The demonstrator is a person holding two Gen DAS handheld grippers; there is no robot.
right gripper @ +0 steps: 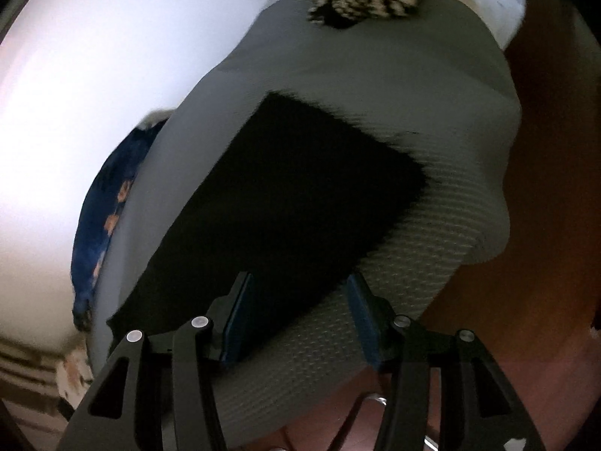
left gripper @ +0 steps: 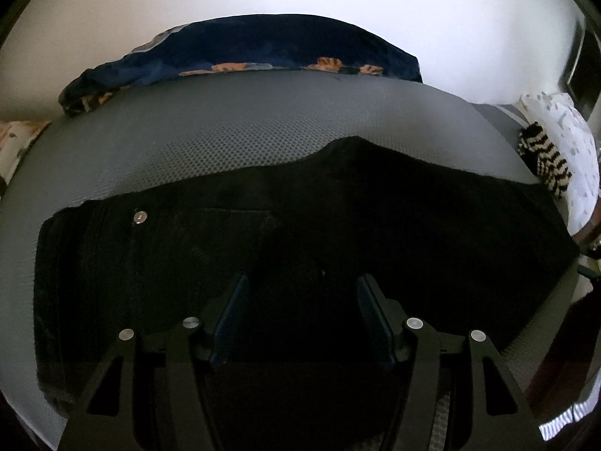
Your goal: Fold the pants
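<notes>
Black pants (left gripper: 293, 233) lie flat across a grey textured mattress (left gripper: 210, 127), folded lengthwise, with the waistband and a metal button (left gripper: 140, 217) at the left. My left gripper (left gripper: 300, 285) is open just above the pants' near edge, nothing between its blue pads. In the right wrist view the pants (right gripper: 278, 195) show as a dark slab on the mattress (right gripper: 375, 86), their leg end toward the top. My right gripper (right gripper: 298, 285) is open and straddles the mattress edge where the pants' near side lies.
A dark blue blanket with orange patches (left gripper: 255, 49) lies along the far side by the white wall. A black-and-cream striped knit (left gripper: 544, 161) and a white patterned pillow (left gripper: 574, 139) sit at the right end. Reddish-brown floor (right gripper: 544, 225) lies beyond the mattress edge.
</notes>
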